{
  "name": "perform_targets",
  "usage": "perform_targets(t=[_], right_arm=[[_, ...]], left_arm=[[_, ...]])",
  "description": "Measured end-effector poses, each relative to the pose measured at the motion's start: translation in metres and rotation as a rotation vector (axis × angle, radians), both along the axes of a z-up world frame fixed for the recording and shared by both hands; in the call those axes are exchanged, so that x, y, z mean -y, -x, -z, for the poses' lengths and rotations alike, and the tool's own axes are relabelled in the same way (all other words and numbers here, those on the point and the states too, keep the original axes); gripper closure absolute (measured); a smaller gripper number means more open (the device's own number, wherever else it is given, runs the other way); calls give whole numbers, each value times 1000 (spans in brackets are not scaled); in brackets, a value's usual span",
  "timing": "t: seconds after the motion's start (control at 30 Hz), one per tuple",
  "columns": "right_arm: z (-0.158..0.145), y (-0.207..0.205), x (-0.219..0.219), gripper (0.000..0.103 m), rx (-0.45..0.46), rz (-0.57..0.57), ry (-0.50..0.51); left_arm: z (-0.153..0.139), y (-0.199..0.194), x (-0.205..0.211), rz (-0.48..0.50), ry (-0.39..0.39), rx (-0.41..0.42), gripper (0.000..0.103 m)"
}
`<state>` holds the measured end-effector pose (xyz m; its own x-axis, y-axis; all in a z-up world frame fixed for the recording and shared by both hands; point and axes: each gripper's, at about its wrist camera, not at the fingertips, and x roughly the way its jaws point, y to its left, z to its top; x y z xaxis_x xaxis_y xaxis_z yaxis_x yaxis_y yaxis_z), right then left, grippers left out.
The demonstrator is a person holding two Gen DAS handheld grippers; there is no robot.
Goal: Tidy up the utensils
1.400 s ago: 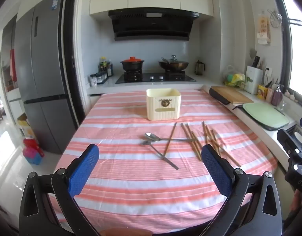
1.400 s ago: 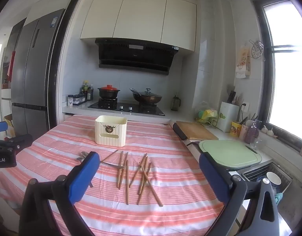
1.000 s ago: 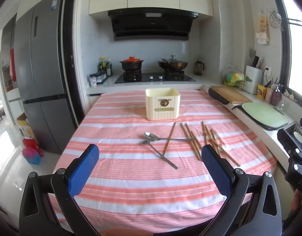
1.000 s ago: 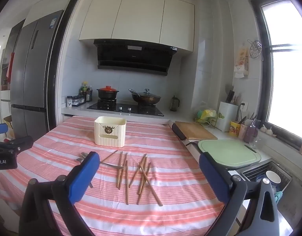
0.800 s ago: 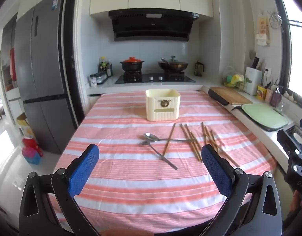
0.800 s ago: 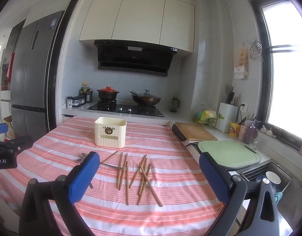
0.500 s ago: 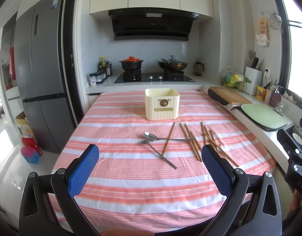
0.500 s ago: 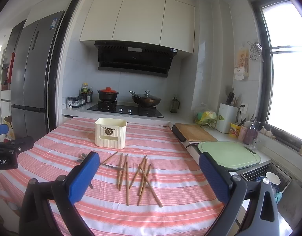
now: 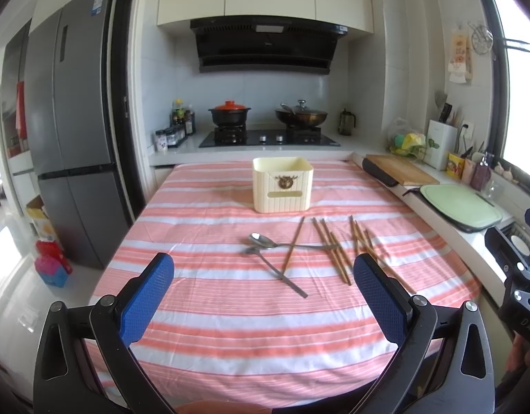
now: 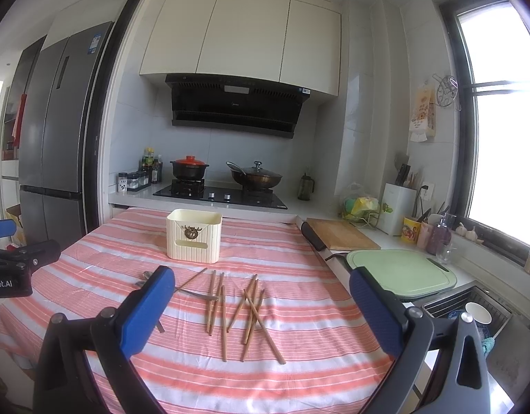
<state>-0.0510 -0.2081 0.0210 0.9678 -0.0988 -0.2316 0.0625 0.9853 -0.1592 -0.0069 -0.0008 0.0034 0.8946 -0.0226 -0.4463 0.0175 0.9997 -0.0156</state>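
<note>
The left gripper (image 9: 263,281) hangs above the near edge of the worktop (image 9: 230,338), its blue-padded fingers (image 9: 145,296) spread wide apart with nothing between them. The right gripper (image 10: 261,296) is held the same way, fingers (image 10: 377,310) far apart and empty.

Ahead of the left fingers, two metal spoons (image 9: 265,243) lie on the pink-and-white striped cloth with their bowls close together and their handles running off toward the right finger. One wooden chopstick (image 9: 293,243) lies across the spoon handles. More chopsticks (image 10: 246,305) lie loose just beyond and between the right fingers, several crossing one another.

Farther out, past the spoons and chopsticks and roughly on the midline between the left fingers, stands a cream utensil holder (image 9: 282,185), upright and apart from all the utensils. What it holds cannot be seen.

The right gripper's body shows at the right edge of the left wrist view.
</note>
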Motion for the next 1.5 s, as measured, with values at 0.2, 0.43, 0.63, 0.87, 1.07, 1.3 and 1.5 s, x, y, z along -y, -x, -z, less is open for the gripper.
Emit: perform_targets(t=[0.2,0.43,0.63,0.87,1.07,1.3,1.5], right_arm=[[0,1,0,0,-1,-1,-2],[0,2,1,0,2,4,-8],[1,1,2,0,1,7,-13],[2,0,3,0,-2,11,-19],[2,-1,7,0,0,14,-23],[2,-1,8,0,0,15,-24],[2,-1,8,0,-1,14,-23]], left_arm=[[-1,0,2,-1,1,-1,0],[0,-1,2,4,-1,-5,0],[1,-2,3,5,-2,-9,0],[2,-4,6,6,-7,-12,0],[4,-4,7,9,-7,-15,0],[3,-5,9,9,-8,-15,0],[3,-5,9,10,-9,-15,0]])
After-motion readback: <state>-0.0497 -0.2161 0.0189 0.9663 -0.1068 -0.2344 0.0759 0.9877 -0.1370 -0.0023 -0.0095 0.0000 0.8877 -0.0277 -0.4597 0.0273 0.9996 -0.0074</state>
